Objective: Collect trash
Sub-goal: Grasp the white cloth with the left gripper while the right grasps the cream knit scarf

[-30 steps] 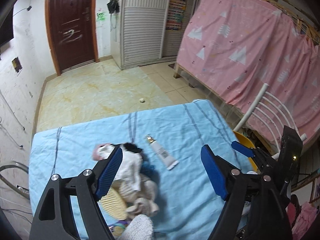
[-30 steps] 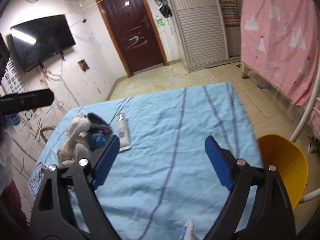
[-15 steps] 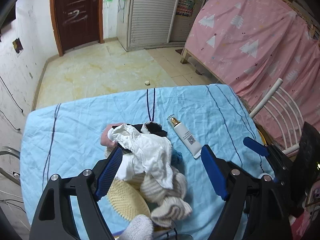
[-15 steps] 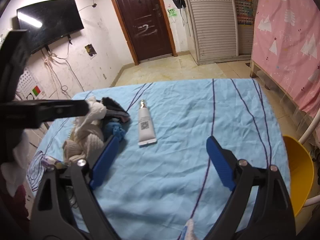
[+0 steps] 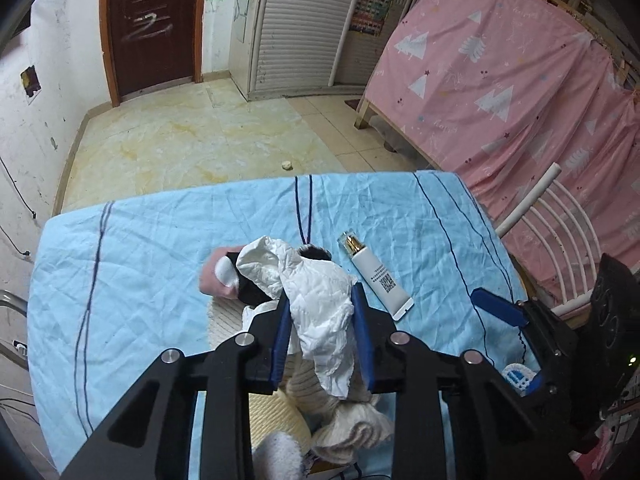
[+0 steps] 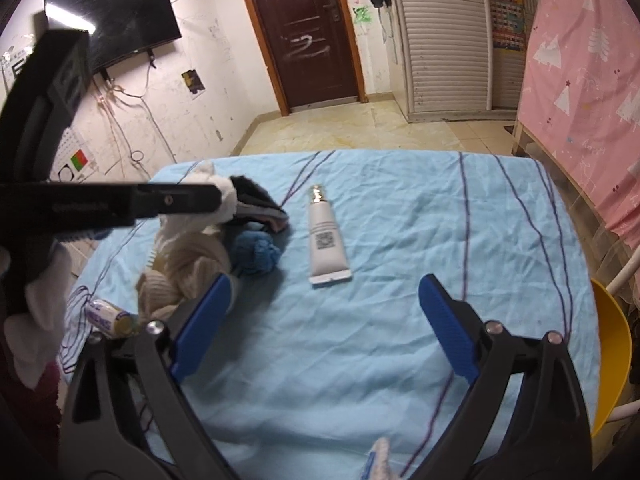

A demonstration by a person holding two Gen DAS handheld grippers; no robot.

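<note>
A crumpled white paper [image 5: 280,264] lies on top of a heap of knitted clothes [image 5: 352,420] on the blue-covered table [image 5: 140,260]. My left gripper [image 5: 320,300] is closing its jaws on this paper, and both blue pads press its sides. In the right wrist view the left gripper [image 6: 120,204] shows as a black bar over the heap. A white tube [image 6: 326,240] with a gold cap lies flat just beyond my right gripper [image 6: 326,286]. The right gripper's jaws are opening, with nothing between them.
The heap holds cream knits [image 6: 188,268], a black and pink piece [image 6: 256,204] and a blue pom-pom [image 6: 256,254]. A small yellow-capped roll [image 6: 108,316] lies at the table's left edge. A yellow chair [image 6: 612,344] stands at the right. A pink curtain [image 5: 500,100] hangs behind.
My left gripper came down onto the heap and its jaws went from wide apart to pressed on the white paper. The right gripper drew nearer to the tube.
</note>
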